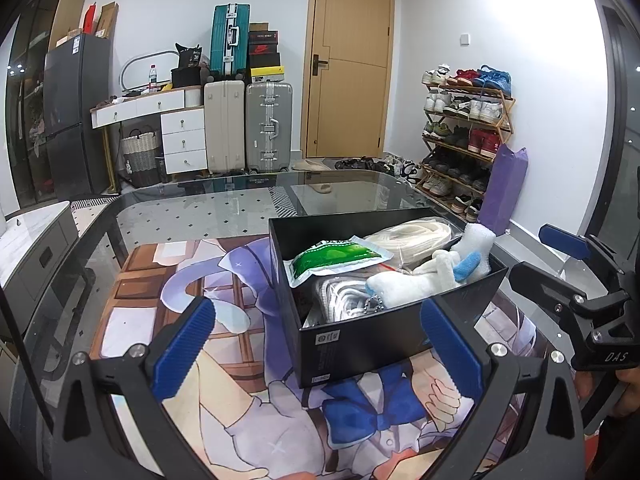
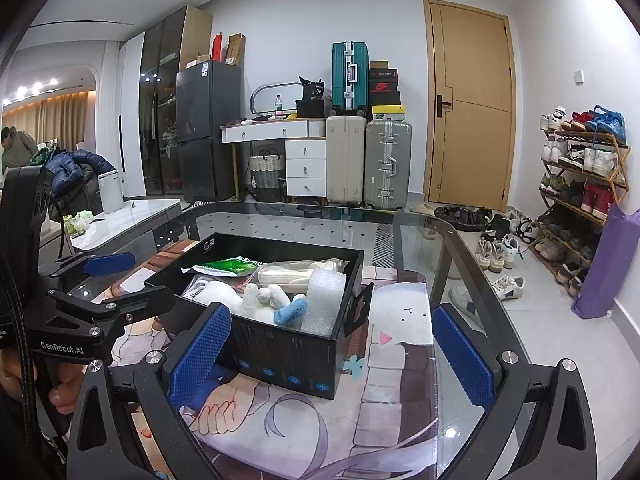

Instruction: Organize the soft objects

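Seen from the left wrist, the left gripper hangs spread and empty over the worktop, the black box of soft things just ahead and slightly right, plush toy nearest. From the right wrist, the right gripper is likewise spread, the box straight ahead, slightly left.

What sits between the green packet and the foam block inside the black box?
In the right wrist view, a bag of white cord lies between the green packet and foam block inside the black box.
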`<state>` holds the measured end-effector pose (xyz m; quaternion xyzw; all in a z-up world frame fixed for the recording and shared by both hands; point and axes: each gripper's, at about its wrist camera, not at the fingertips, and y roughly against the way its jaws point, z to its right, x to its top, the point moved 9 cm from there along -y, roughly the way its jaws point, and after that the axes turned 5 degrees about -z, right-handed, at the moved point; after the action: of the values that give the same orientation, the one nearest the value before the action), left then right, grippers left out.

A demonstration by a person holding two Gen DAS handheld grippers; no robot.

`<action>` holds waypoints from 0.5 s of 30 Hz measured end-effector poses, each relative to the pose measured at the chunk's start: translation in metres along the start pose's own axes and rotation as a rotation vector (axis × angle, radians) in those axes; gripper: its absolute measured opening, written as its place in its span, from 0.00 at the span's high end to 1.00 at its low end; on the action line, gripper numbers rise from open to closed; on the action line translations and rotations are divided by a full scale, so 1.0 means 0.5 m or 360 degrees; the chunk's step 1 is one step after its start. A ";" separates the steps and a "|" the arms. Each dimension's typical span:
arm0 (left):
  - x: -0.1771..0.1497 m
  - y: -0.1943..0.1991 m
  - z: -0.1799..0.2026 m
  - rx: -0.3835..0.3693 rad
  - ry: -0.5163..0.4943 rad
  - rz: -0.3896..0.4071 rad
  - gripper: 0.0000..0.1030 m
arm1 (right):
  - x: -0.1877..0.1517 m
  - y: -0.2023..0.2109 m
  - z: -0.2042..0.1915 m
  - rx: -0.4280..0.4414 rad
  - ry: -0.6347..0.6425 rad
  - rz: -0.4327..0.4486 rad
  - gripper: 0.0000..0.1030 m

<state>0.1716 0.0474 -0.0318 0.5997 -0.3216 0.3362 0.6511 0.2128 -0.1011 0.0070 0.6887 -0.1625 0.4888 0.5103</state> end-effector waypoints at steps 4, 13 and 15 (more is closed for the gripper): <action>0.000 0.000 0.001 -0.0002 0.0002 -0.0001 0.00 | -0.002 0.001 0.002 0.0002 -0.0002 0.0001 0.01; 0.002 0.001 0.004 0.0001 -0.0005 0.0004 0.00 | -0.004 0.002 0.002 0.0005 -0.0004 0.0001 0.01; 0.003 0.002 0.005 0.0000 -0.0004 0.0005 0.00 | -0.004 0.002 0.002 0.0005 -0.0004 0.0000 0.01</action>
<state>0.1718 0.0452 -0.0300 0.5996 -0.3233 0.3364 0.6502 0.2116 -0.1030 0.0057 0.6901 -0.1623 0.4882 0.5090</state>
